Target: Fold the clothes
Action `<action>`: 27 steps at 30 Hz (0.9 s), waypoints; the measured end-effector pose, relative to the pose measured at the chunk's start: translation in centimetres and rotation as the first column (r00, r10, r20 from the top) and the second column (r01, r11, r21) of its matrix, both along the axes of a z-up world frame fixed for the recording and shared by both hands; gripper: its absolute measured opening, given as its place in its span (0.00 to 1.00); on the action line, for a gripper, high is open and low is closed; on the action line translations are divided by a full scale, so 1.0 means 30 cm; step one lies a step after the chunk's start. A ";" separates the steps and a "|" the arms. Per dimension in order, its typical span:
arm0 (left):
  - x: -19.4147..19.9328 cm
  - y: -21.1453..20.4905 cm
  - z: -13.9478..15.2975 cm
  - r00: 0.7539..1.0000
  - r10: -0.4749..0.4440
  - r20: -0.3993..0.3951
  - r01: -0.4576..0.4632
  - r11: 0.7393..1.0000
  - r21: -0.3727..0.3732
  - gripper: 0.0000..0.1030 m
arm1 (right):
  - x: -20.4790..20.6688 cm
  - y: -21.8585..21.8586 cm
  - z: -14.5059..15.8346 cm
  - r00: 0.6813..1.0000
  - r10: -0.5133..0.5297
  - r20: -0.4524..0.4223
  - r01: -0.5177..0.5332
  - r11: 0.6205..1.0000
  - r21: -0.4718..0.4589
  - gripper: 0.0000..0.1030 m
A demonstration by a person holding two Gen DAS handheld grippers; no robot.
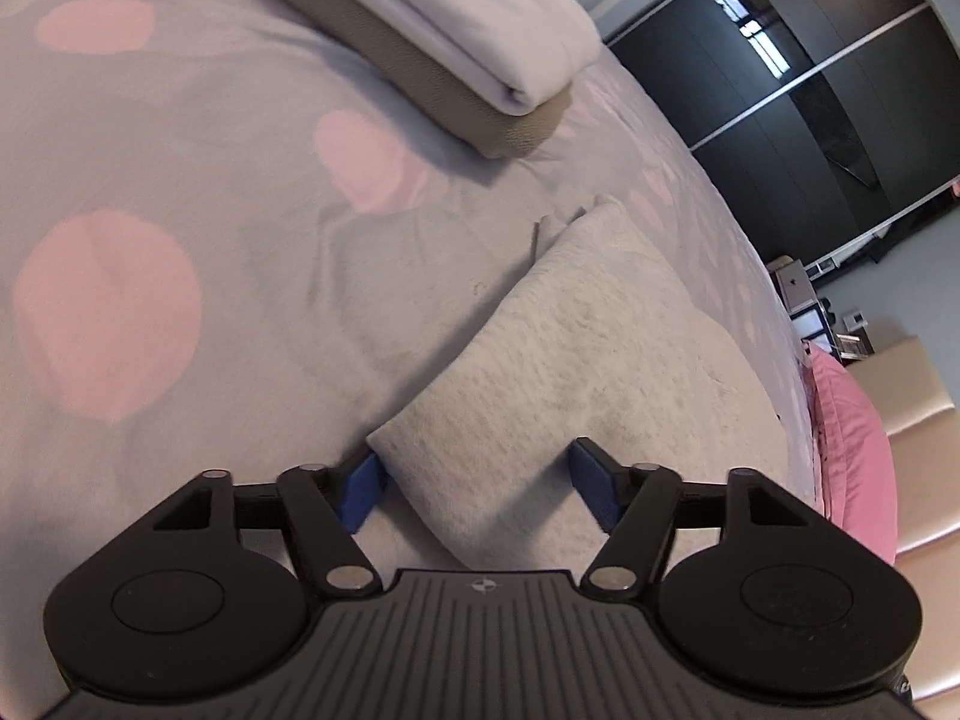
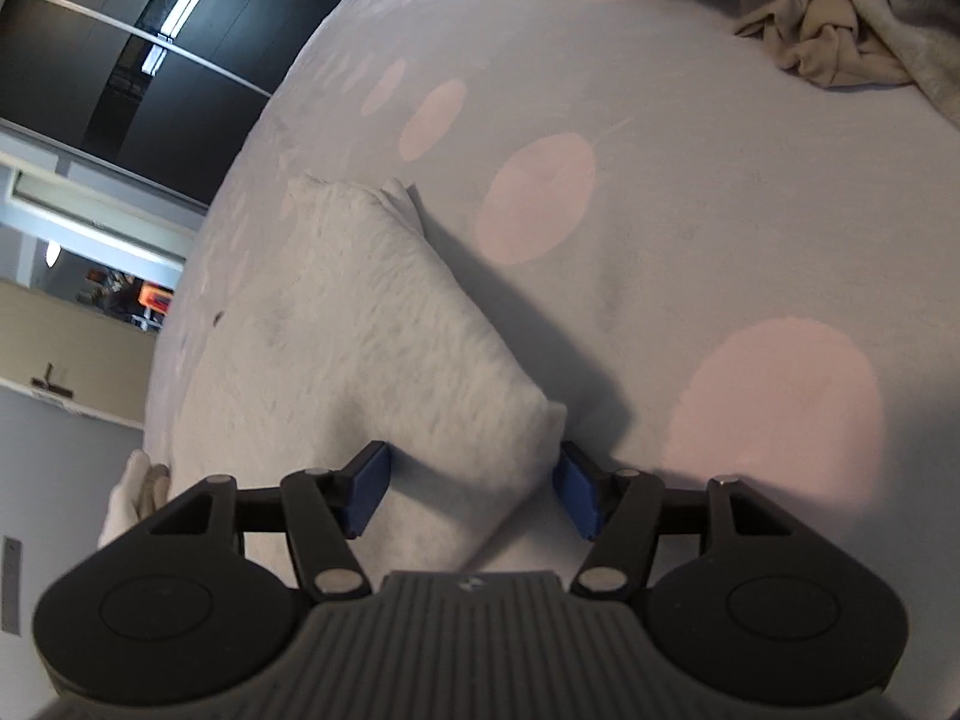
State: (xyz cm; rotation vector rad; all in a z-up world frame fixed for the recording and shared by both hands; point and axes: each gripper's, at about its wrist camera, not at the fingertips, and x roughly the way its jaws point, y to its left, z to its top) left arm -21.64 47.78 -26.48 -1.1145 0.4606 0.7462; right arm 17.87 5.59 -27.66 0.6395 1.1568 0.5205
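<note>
A fuzzy off-white garment (image 1: 576,360) lies folded on the bed, and the right wrist view shows the same garment (image 2: 372,348) from its other side. My left gripper (image 1: 480,489) is open, its blue pads (image 1: 363,489) set wide on either side of the garment's near corner. My right gripper (image 2: 474,489) is open too, straddling the opposite near corner with its blue pads (image 2: 576,495) apart from the cloth. Neither gripper clamps anything.
The grey bedspread (image 1: 180,180) has pink spots. A stack of folded clothes (image 1: 480,42) sits at the far side in the left view. A heap of unfolded clothes (image 2: 840,30) lies at the top right in the right view. A dark wardrobe (image 1: 810,90) stands beyond the bed edge, and a pink pillow (image 1: 852,450) lies at the right.
</note>
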 end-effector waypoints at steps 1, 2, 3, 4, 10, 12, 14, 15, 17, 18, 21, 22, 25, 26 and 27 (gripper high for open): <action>0.001 0.003 0.005 1.000 -0.012 0.006 0.012 1.000 0.010 0.49 | 0.008 -0.002 -0.002 1.000 -0.008 -0.006 0.008 1.000 0.015 0.55; 0.002 0.006 0.011 1.000 -0.024 0.012 0.024 0.999 0.021 0.46 | 0.016 -0.004 -0.003 1.000 -0.016 -0.013 0.017 0.999 0.029 0.50; 0.005 0.003 0.023 0.999 -0.038 0.010 0.038 0.999 0.036 0.38 | 0.023 -0.005 -0.003 1.000 -0.023 -0.017 0.024 0.999 0.042 0.42; 0.009 0.000 0.036 0.999 -0.052 0.008 0.051 0.997 0.052 0.32 | 0.025 0.000 0.009 1.000 -0.020 -0.007 0.020 0.999 0.039 0.36; 0.009 -0.030 0.184 0.995 -0.098 -0.006 0.098 0.982 0.162 0.08 | 0.019 0.037 0.138 0.995 0.022 0.095 -0.021 1.000 -0.009 0.21; 0.008 -0.040 0.238 0.994 -0.111 -0.011 0.111 0.974 0.199 0.06 | 0.009 0.049 0.211 0.989 0.046 0.143 -0.043 0.999 -0.024 0.19; 0.006 -0.051 0.293 0.992 -0.123 -0.017 0.123 0.964 0.236 0.06 | -0.006 0.057 0.287 0.980 0.083 0.179 -0.074 0.996 -0.057 0.18; 0.005 -0.056 0.320 0.991 -0.129 -0.020 0.130 0.959 0.254 0.05 | -0.013 0.059 0.324 0.975 0.101 0.196 -0.088 0.993 -0.072 0.18; -0.012 -0.073 0.365 0.989 -0.143 -0.035 0.148 0.953 0.264 0.05 | -0.035 0.044 0.385 0.970 0.121 0.209 -0.104 0.991 -0.090 0.18; -0.025 -0.082 0.387 0.988 -0.149 -0.040 0.154 0.953 0.261 0.05 | -0.046 0.035 0.412 0.968 0.129 0.214 -0.110 0.989 -0.098 0.18; -0.076 -0.124 0.445 0.982 -0.181 -0.054 0.189 0.949 0.253 0.05 | -0.088 -0.021 0.478 0.967 0.154 0.205 -0.130 0.983 -0.126 0.18; -0.097 -0.141 0.460 0.978 -0.198 -0.070 0.209 0.946 0.249 0.05 | -0.110 -0.052 0.494 0.967 0.163 0.196 -0.138 0.981 -0.135 0.18; -0.178 -0.209 0.491 0.966 -0.242 -0.090 0.256 0.941 0.222 0.05 | -0.175 -0.144 0.518 0.971 0.181 0.155 -0.157 0.975 -0.158 0.18; -0.209 -0.231 0.495 0.965 -0.249 -0.083 0.261 0.941 0.213 0.05 | -0.201 -0.174 0.518 0.971 0.188 0.146 -0.164 0.973 -0.161 0.18; -0.241 -0.252 0.498 0.964 -0.255 -0.076 0.265 0.942 0.205 0.05 | -0.227 -0.204 0.519 0.971 0.196 0.138 -0.173 0.971 -0.164 0.18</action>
